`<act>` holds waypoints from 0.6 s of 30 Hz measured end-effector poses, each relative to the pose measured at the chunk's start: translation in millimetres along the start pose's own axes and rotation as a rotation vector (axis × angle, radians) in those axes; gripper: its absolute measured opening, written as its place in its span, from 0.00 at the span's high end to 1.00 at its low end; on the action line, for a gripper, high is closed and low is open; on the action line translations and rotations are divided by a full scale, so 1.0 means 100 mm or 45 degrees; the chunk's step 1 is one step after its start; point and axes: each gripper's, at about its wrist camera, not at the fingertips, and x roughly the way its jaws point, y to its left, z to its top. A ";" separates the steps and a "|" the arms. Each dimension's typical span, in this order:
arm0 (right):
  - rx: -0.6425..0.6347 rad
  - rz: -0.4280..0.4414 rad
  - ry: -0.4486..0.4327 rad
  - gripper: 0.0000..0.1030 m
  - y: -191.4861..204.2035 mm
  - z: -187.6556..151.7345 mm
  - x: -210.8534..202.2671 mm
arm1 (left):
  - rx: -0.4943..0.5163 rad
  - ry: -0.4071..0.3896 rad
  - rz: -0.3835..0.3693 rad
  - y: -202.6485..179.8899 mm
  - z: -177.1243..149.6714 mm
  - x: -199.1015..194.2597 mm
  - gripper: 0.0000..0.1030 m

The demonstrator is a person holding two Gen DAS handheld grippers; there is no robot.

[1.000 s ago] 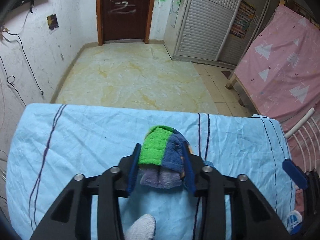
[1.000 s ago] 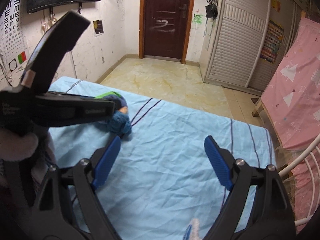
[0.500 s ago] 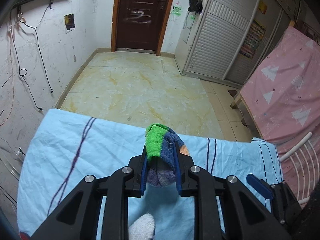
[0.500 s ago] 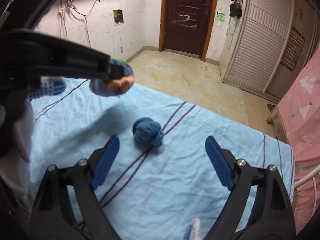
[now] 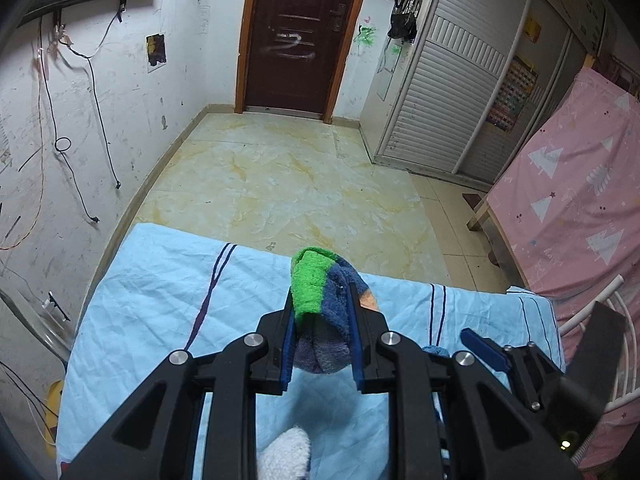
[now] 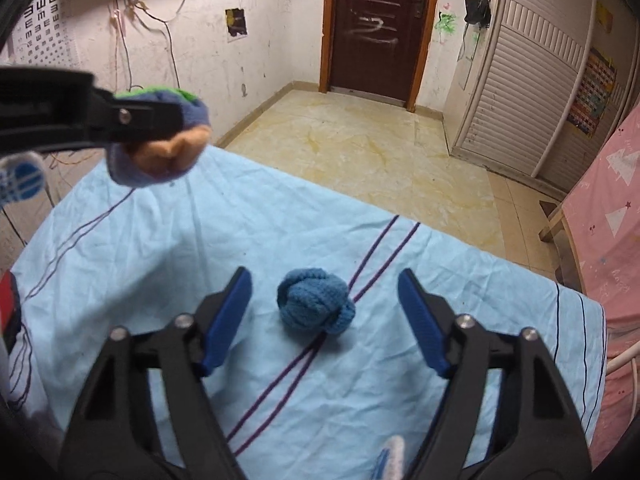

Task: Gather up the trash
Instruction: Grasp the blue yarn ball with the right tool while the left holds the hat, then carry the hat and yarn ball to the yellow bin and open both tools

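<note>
Since the earlier frame, left claw (image 5: 320, 340) has lifted the multicolored sock bundle (image 5: 322, 304) clear of the blue-sheeted bed (image 6: 460, 280); bundle remains pinched between its narrowed jaws, green band uppermost. Right claw (image 6: 326, 320) has advanced: jaws wide, nothing held, blue sock ball (image 6: 316, 306) now lying on the sheet between its fingers, touching neither. From the right view, left claw sits up and to the left, raised above the bed.
</note>
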 end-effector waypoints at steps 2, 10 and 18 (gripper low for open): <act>0.006 -0.007 0.023 0.48 0.01 0.00 0.03 | -0.005 0.000 -0.001 0.01 -0.01 -0.03 0.88; 0.035 -0.027 0.016 0.71 -0.02 -0.06 -0.04 | 0.001 -0.013 -0.001 -0.01 -0.12 -0.19 0.88; 0.097 -0.039 -0.036 0.71 -0.17 -0.14 -0.33 | 0.029 -0.040 -0.002 -0.13 -0.21 -0.40 0.88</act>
